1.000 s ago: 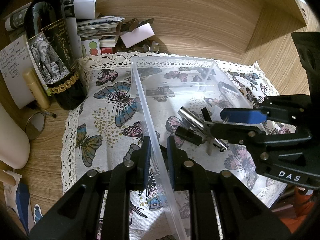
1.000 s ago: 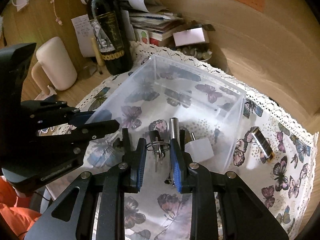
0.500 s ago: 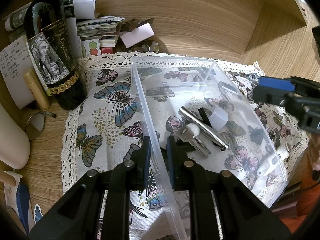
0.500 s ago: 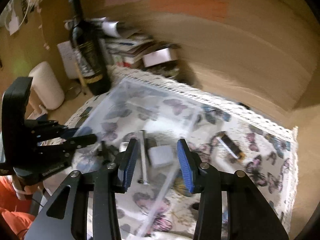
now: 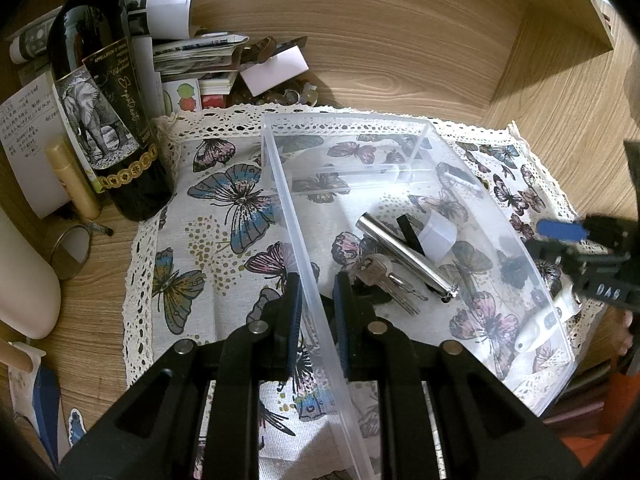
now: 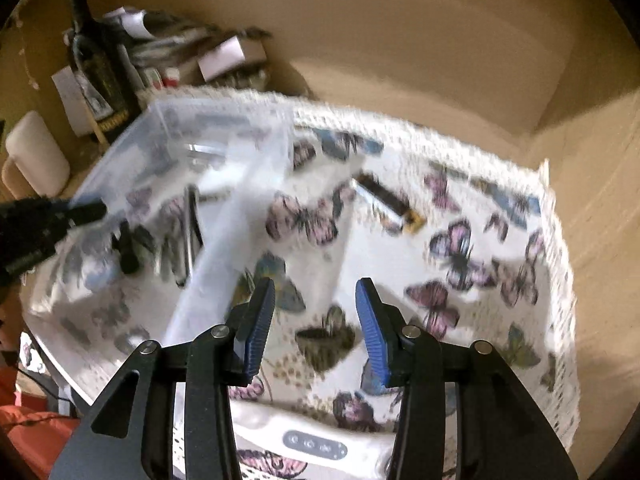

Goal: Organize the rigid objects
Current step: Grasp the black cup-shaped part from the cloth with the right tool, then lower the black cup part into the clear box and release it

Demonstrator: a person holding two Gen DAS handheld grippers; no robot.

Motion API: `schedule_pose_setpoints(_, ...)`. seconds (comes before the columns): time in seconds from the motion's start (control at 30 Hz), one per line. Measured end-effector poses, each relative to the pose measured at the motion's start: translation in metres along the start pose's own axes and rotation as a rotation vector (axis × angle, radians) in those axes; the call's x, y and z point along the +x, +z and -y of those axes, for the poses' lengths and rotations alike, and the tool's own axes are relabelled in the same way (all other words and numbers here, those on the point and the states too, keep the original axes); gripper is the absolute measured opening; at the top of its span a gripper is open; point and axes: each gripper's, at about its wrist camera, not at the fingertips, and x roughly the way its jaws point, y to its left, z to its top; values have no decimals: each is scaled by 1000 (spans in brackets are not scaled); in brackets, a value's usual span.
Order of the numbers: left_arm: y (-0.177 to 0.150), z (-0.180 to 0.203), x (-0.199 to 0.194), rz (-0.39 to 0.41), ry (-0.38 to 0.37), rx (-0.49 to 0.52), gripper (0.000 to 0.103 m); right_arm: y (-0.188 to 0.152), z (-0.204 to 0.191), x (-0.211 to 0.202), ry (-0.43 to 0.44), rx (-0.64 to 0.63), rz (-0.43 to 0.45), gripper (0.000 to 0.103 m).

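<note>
Keys (image 5: pixel 384 280) in clear bin (image 5: pixel 472 184), just beside left hand-held gripper (image 5: pixel 316 300).

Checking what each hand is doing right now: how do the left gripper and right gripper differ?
The left gripper straddles the near wall of the clear box, its jaws close on either side of that wall; the right gripper is wide open, holding nothing. The left sits at the box; the right hangs over the butterfly cloth beside it. Both have black frames and blue pads.

Back left of my desk (image 5: pixel 420 60): dark wine bottle (image 5: pixel 108 120) with elephant label, at the butterfly cloth (image 5: pixel 224 216) corner. Paper stack (image 5: pixel 192 60) behind. Small round mirror (image 5: pixel 72 246) and cream cylinder (image 5: pixel 24 280) by the left edge.
</note>
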Motion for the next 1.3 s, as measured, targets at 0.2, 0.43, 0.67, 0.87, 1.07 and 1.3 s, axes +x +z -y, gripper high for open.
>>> schedule_pose_setpoints(0.2,0,0,0,0,0,0,15,-23,-2,12,18,25,-37,39)
schedule_pose_setpoints(0.43,0,0,0,1,-1,1,15,-33,1,30,35,63,-77,39)
schedule_pose_setpoints(0.67,0,-2,0,-3,-3,1,15,-32,8,32,28,88,-61,28)
schedule_pose_setpoints(0.87,0,-5,0,-3,-4,1,15,-17,4,10,13,63,16,27)
schedule_pose_setpoints(1.07,0,-4,0,-3,-4,1,15,3,-2,-9,15,43,90,27)
schedule_pose_setpoints(1.3,-1,-3,-1,-3,-5,-1,15,23,-15,-28,38,8,171,27)
